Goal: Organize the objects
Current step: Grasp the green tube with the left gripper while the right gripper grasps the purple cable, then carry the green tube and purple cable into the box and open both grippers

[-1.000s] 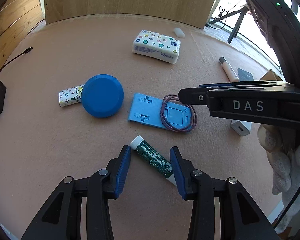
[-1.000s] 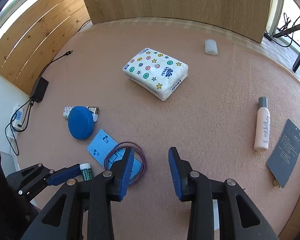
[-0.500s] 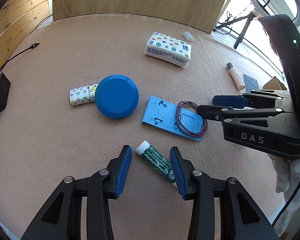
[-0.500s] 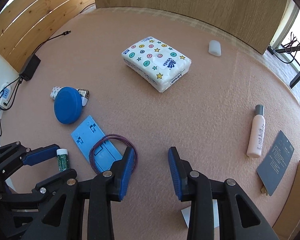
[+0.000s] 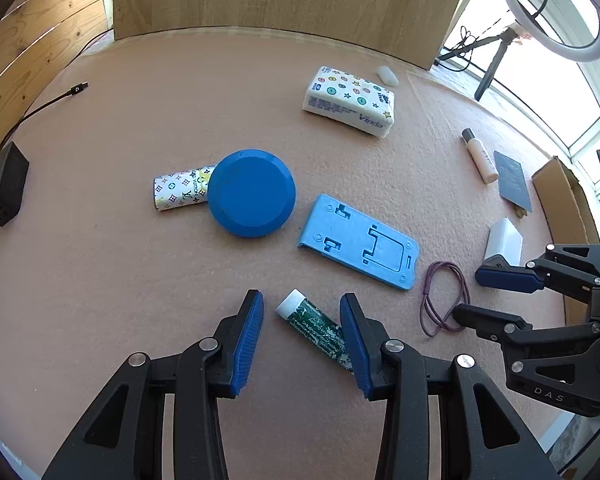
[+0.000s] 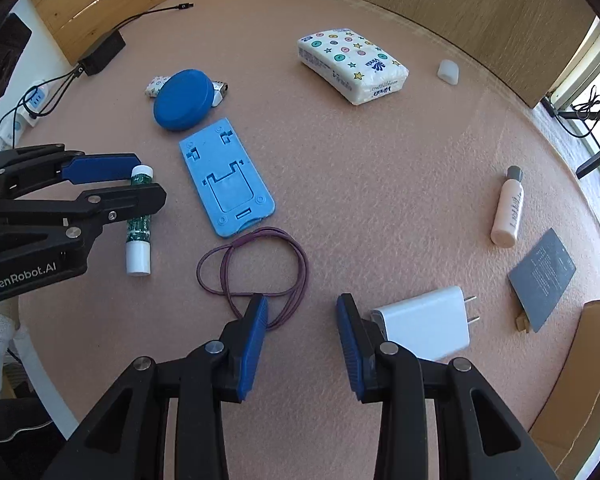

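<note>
My left gripper (image 5: 301, 336) is open, its jaws on either side of a green tube with a white cap (image 5: 314, 328) that lies on the pink mat; it also shows in the right wrist view (image 6: 139, 220). My right gripper (image 6: 301, 344) is open and empty, above the mat beside a purple hair tie (image 6: 256, 268) and a white charger plug (image 6: 426, 328). A blue phone stand (image 5: 358, 242) lies flat, with a blue round lid (image 5: 251, 199) and a patterned roll (image 5: 180, 192) to its left. The hair tie (image 5: 444, 298) lies off the stand.
A tissue pack (image 5: 350, 100), a small white cap (image 5: 387, 76), a cream bottle (image 5: 480, 156) and a dark card (image 5: 512, 180) lie farther back and right. A cardboard box (image 5: 568, 208) stands at the right edge. A black adapter with cable (image 5: 4, 188) sits left.
The right gripper has pulled back to the right, and the purple hair tie has come off the blue stand onto the mat. The left gripper stays open around the green tube.
</note>
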A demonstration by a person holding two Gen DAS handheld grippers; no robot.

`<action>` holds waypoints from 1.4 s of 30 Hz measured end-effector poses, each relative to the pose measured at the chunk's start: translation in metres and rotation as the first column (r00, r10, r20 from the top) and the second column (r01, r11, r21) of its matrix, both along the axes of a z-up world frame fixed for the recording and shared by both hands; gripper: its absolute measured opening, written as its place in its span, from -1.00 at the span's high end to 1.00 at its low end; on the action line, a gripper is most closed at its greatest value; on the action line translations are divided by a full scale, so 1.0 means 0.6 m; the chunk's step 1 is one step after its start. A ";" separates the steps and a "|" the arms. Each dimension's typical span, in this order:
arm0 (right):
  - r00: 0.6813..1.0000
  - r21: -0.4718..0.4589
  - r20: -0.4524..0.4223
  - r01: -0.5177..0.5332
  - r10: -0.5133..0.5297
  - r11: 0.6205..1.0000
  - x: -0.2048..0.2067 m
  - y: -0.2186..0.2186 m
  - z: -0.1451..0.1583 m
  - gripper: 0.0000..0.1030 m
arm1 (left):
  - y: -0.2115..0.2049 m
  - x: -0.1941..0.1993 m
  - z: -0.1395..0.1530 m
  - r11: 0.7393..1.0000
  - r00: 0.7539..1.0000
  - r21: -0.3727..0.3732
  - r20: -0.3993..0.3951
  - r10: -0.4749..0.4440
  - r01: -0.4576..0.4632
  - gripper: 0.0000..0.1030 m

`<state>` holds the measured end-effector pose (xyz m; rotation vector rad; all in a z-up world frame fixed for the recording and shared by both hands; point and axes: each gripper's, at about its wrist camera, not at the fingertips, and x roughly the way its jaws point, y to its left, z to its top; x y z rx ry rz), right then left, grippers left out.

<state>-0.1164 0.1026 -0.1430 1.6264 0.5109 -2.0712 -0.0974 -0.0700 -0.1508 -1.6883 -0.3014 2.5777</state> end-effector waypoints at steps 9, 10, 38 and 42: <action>0.993 -0.128 -0.011 0.116 -0.118 0.985 0.011 0.053 0.022 0.37 | 0.025 0.004 0.001 0.999 0.999 0.010 0.016 -0.032 0.032 0.16; 0.992 -0.142 -0.003 0.126 -0.127 0.982 0.007 0.054 0.022 0.37 | 0.028 0.004 0.001 0.999 0.999 0.003 0.015 -0.035 0.035 0.16; 0.991 -0.183 -0.045 0.117 -0.128 0.976 0.021 0.034 0.028 0.94 | 0.027 0.031 0.007 0.999 1.000 0.035 -0.004 -0.022 0.022 0.68; 0.983 -0.244 -0.066 0.152 -0.173 0.958 0.032 0.059 0.065 0.94 | 0.032 0.038 0.027 0.998 0.999 0.047 -0.025 -0.027 0.028 0.69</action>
